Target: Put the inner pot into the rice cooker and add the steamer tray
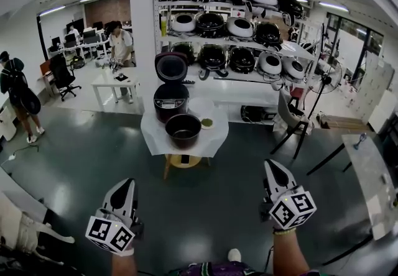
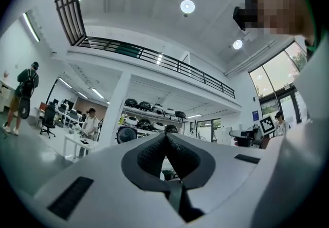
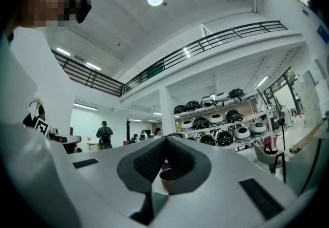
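A small table (image 1: pixel 152 135) with a white cloth stands ahead in the head view. On it a dark rice cooker (image 1: pixel 170 102) stands with its lid (image 1: pixel 171 67) raised. In front of it sits the dark inner pot (image 1: pixel 183 130), and a white steamer tray (image 1: pixel 201 107) lies to the right of the cooker. My left gripper (image 1: pixel 129 185) and right gripper (image 1: pixel 272 166) hover near me, well short of the table, both shut and empty. The pot (image 3: pixel 165 178) shows through the gap under the right gripper's fingertips (image 3: pixel 165 138). The left gripper (image 2: pixel 165 134) has its tips touching.
Behind the table, white shelves (image 1: pixel 233 41) carry several rice cookers. A white pillar (image 1: pixel 142 26) stands at the back left. A chair (image 1: pixel 292 119) and a tripod are to the right, a glass table (image 1: pixel 373 175) at far right. People stand by desks (image 1: pixel 115 82) at left.
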